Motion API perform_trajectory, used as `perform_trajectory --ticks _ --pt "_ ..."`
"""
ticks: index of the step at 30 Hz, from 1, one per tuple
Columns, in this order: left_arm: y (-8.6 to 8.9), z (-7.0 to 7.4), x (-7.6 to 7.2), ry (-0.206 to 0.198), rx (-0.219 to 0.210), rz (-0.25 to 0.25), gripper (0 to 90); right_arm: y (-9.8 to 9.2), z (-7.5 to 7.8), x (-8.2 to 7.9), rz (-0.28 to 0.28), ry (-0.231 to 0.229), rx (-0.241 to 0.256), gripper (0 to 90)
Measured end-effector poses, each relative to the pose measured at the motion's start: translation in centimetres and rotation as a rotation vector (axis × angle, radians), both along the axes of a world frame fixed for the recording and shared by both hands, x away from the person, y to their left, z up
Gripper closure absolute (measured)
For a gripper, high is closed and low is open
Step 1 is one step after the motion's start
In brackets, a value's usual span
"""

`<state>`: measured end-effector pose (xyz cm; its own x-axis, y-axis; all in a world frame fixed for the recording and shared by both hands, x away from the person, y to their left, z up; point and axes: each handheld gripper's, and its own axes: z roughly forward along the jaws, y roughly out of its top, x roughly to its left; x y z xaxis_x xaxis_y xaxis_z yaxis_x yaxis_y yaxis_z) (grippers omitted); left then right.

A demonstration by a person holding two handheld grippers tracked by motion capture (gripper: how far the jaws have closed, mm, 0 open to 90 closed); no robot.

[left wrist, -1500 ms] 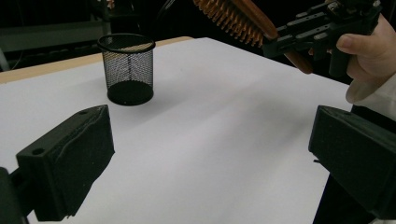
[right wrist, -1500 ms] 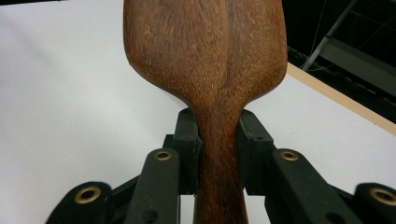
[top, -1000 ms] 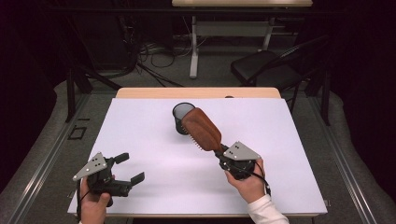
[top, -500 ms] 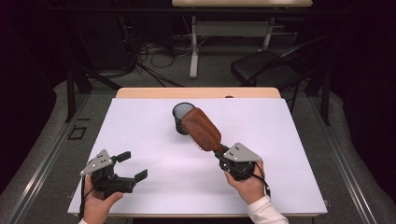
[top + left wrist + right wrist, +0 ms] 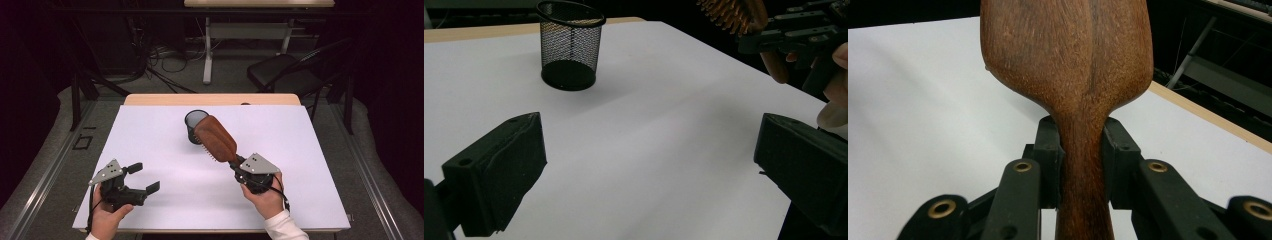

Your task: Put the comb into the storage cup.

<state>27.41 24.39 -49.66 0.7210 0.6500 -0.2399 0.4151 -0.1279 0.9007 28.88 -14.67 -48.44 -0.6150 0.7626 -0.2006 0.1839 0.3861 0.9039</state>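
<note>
A brown wooden hairbrush (image 5: 216,138) is held above the white table, its head over the black mesh cup (image 5: 194,125). My right gripper (image 5: 236,165) is shut on the brush's handle (image 5: 1080,165), bristles facing down. In the right gripper view the brush's wooden back (image 5: 1068,50) rises between the two jaws. My left gripper (image 5: 144,178) stands open near the table's front left, with nothing between its fingers. The left gripper view shows the mesh cup (image 5: 570,45) upright ahead, and the brush's bristles (image 5: 730,15) at the top right.
The white table top (image 5: 150,135) has a wooden strip along its far edge (image 5: 210,99). Beyond the table lie cables (image 5: 160,55), a desk leg (image 5: 207,50) and a dark chair (image 5: 285,70) on the grey floor.
My left gripper has shifted slightly right and forward along the table's front. The right gripper and the brush have stayed in place.
</note>
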Motion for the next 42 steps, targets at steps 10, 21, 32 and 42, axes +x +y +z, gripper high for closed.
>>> perform_trajectory --ticks 10,21,32,42 --pt "0.0 0.0 0.1 0.018 -0.018 -0.007 0.4 0.0 0.1 -0.1 0.003 0.000 0.010 72.2" --pt "0.1 0.2 0.2 0.025 -0.038 -0.003 0.4 0.1 0.1 -0.2 0.006 -0.007 0.010 72.2" --pt "-0.7 1.0 0.8 0.029 -0.028 -0.010 0.4 0.2 0.2 -0.3 0.008 -0.008 0.015 72.2" --pt "-2.2 2.0 1.9 0.041 -0.027 -0.030 0.4 0.1 0.2 -0.4 0.008 -0.014 0.018 72.2"
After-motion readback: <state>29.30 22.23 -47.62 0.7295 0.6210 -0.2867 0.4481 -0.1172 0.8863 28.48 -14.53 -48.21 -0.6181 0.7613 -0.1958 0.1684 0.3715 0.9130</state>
